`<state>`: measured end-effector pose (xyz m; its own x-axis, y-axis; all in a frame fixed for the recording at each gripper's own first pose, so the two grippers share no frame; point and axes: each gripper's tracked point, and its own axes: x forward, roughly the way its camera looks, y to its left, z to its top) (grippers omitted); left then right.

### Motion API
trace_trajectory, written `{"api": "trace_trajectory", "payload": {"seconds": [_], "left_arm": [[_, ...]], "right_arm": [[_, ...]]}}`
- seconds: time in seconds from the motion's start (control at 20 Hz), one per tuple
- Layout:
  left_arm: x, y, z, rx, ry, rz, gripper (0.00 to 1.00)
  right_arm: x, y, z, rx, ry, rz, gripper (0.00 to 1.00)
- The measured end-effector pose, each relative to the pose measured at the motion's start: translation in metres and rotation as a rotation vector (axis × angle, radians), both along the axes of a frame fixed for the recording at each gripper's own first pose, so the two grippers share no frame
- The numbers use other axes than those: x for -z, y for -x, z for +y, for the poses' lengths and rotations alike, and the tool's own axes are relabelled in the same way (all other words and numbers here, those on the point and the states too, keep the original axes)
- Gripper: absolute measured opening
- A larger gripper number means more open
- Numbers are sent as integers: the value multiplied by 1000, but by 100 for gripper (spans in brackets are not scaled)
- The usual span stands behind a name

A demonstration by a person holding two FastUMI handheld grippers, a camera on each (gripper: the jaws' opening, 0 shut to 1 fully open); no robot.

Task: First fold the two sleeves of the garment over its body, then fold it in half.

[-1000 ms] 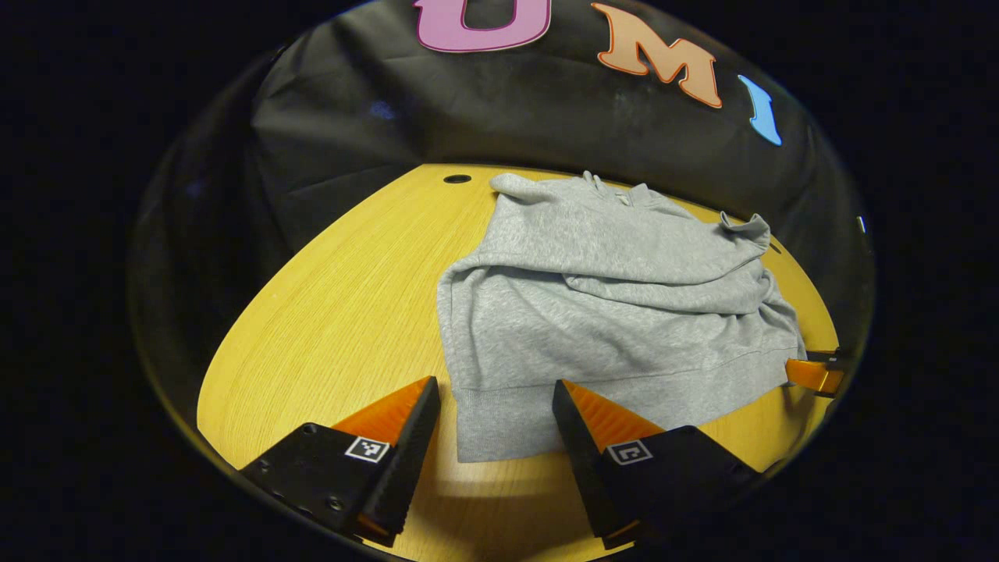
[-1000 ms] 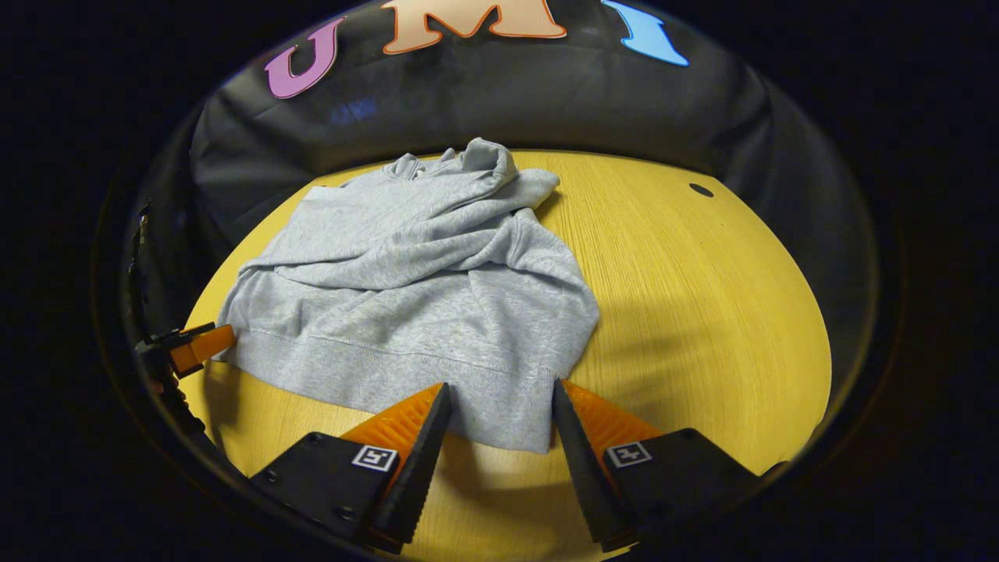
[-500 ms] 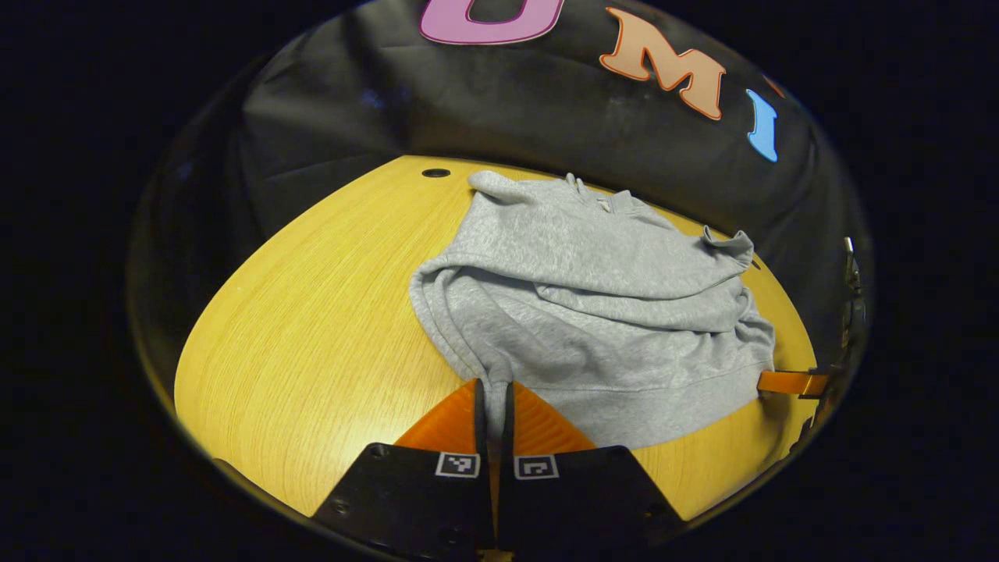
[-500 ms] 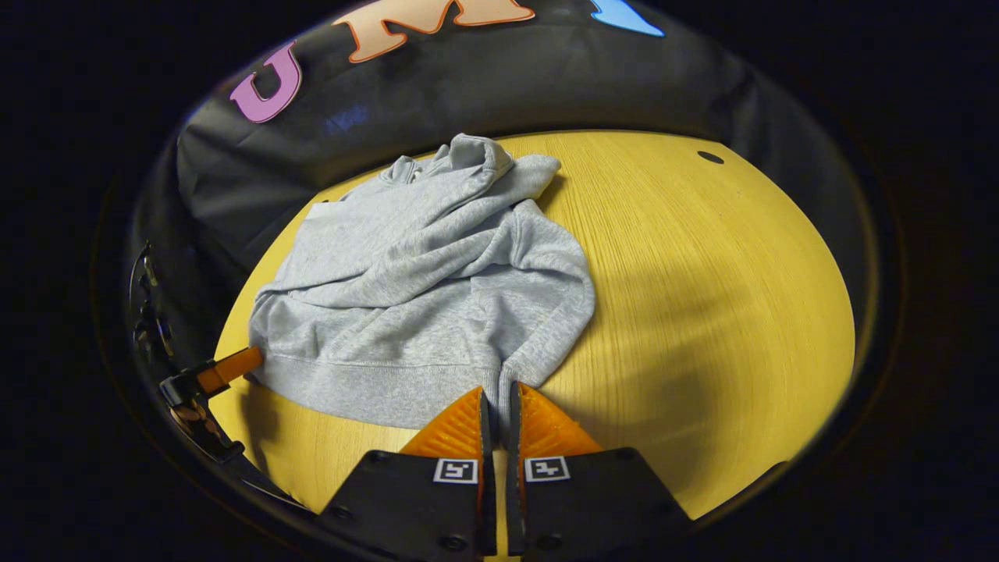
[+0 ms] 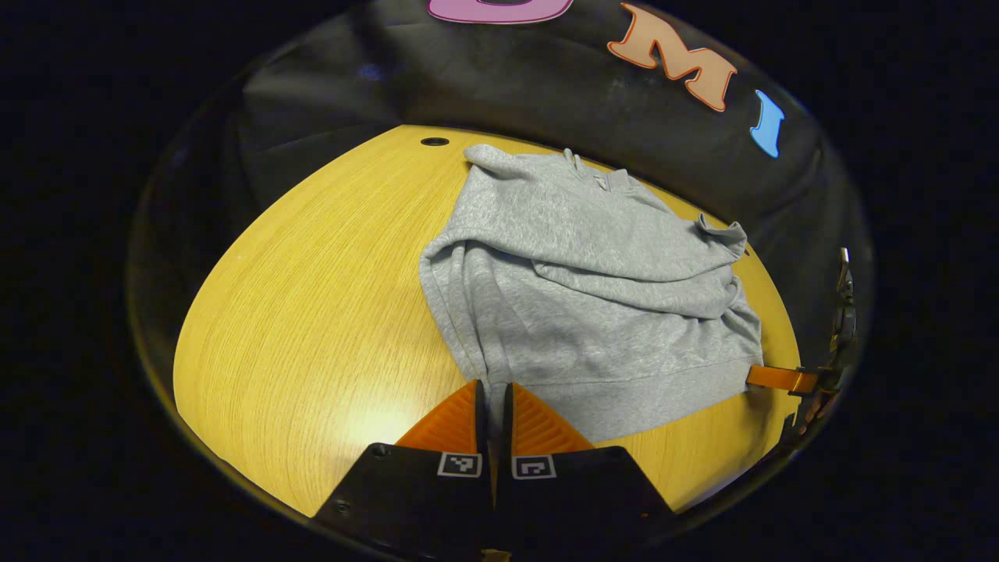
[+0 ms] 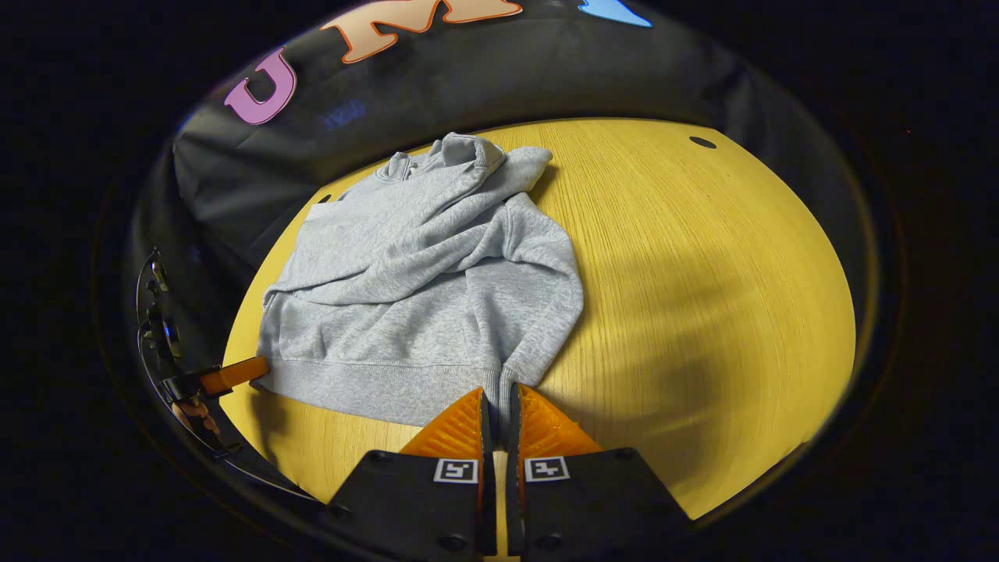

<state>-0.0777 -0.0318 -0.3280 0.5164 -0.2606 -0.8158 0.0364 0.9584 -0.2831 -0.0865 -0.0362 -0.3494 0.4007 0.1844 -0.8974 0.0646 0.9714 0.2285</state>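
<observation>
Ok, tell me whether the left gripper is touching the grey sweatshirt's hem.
Touching. In the left gripper view, the left gripper has both fingers closed on the sweatshirt hem corner, cloth pinched between them.

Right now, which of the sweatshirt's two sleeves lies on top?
The sleeve that crosses the gray sweatshirt nearer the hem lies on top; the other sleeve, by the hood, runs beneath it.

A light grey sweatshirt (image 6: 425, 281) lies on the yellow wood-grain table (image 6: 702, 273) with both sleeves folded across its body. The right gripper (image 6: 497, 406) has its two fingers pressed together on the sweatshirt's near hem corner. At the hem's opposite corner the left gripper (image 6: 234, 375) touches the fabric; its grip there is too small to judge. A small dark hole (image 6: 702, 143) sits far beyond the sweatshirt.
</observation>
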Motion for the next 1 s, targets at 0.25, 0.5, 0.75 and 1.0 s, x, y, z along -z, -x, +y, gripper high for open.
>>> {"api": "trace_trajectory", "payload": {"seconds": [0.25, 0.5, 0.75, 1.0], "left_arm": [[0, 1, 0, 6, 14, 31, 0], [-1, -2, 3, 7, 4, 59, 0], [-18, -9, -2, -15, 29, 46, 0], [-41, -30, -5, -32, 66, 1, 0]], "right_arm": [[-4, -1, 2, -32, -5, 14, 7], [-5, -2, 6, -37, -30, 40, 8], [-32, -15, 14, 9, -126, -28, 7], [-64, -41, 14, 59, -205, -78, 7]]}}
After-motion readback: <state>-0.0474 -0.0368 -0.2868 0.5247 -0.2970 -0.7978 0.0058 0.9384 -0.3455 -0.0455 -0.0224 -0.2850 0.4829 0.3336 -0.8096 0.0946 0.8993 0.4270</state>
